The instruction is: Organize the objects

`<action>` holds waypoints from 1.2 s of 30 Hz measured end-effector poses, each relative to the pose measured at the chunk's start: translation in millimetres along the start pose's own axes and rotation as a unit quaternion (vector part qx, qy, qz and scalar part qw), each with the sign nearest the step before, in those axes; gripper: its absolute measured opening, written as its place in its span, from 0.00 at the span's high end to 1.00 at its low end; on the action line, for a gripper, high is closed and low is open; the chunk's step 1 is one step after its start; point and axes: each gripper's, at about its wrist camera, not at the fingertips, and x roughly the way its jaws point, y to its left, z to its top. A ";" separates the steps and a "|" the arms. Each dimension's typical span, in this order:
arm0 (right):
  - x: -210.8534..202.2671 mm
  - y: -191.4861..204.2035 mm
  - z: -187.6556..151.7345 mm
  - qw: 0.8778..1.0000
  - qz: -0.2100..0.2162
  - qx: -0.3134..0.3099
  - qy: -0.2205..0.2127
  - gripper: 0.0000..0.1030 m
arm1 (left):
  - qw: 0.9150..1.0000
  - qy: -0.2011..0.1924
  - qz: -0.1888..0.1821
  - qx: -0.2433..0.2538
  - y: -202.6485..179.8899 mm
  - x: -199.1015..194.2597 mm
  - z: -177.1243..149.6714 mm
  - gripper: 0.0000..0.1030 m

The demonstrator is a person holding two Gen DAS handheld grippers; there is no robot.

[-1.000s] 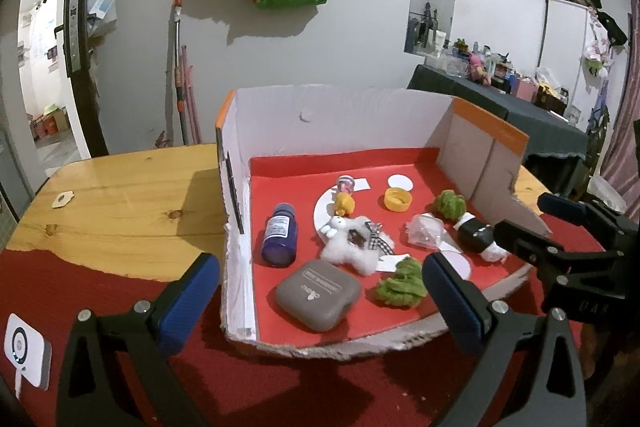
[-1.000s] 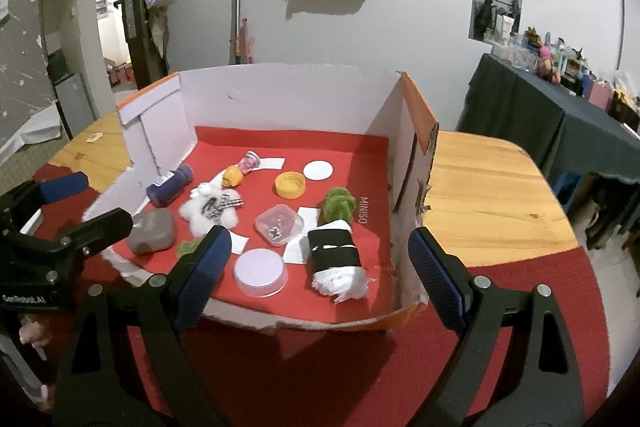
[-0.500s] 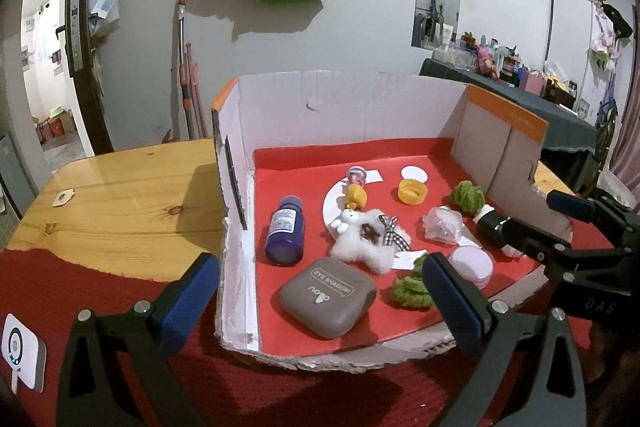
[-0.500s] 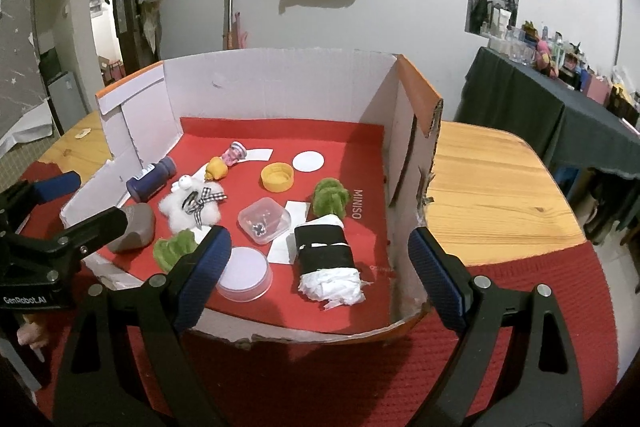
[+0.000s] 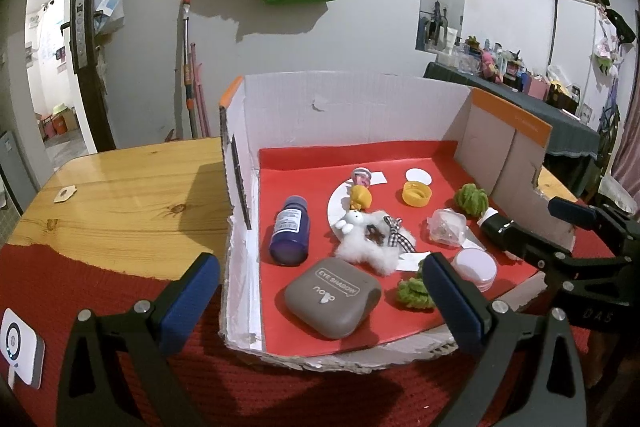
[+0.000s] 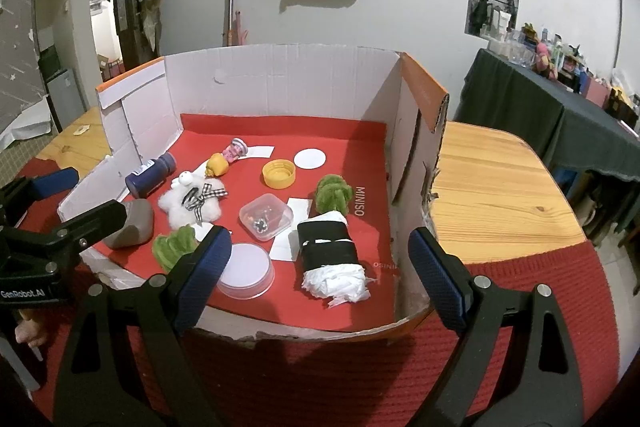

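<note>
I'm looking at the blue bottle (image 5: 289,231) lying on its side inside the cardboard box (image 5: 348,115), long axis running front to back, cap toward the far wall. My left claw (image 5: 320,307) and right claw (image 6: 320,271) are both hanging released and empty, tilting down at the box's near edge above the red-covered tabletop (image 5: 100,187).

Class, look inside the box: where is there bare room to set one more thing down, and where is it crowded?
Bare red floor runs along the back wall, behind the white disc. The front half is crowded around the fluffy toy, clear tub and grey case.
</note>
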 end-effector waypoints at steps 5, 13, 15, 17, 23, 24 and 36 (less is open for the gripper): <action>0.1 0.1 0.0 1.000 -0.001 0.000 0.000 0.12 | 1.000 -0.002 0.001 0.000 0.2 -0.5 -0.1 0.00; 0.0 0.2 -0.2 1.000 -0.001 -0.001 0.000 0.12 | 1.000 -0.003 0.000 0.001 1.1 0.2 0.0 0.00; 0.2 0.0 -0.2 1.000 -0.002 -0.001 0.001 0.12 | 1.000 -0.003 -0.001 0.001 1.1 0.3 0.0 0.00; 0.1 0.1 -0.2 1.000 -0.001 -0.001 0.001 0.12 | 1.000 -0.004 0.000 0.001 1.0 0.1 0.0 0.00; 0.0 -0.1 -0.4 1.000 -0.001 0.000 0.001 0.12 | 1.000 -0.006 0.001 0.003 0.6 -0.5 0.0 0.00; -0.2 -0.2 -0.3 1.000 -0.001 0.001 0.001 0.12 | 1.000 -0.006 0.001 0.004 -0.1 -1.2 0.2 0.00; -24.1 -1.8 0.1 1.000 0.003 0.011 -0.001 0.12 | 1.000 -0.009 -0.005 0.006 -4.8 -25.7 0.0 0.00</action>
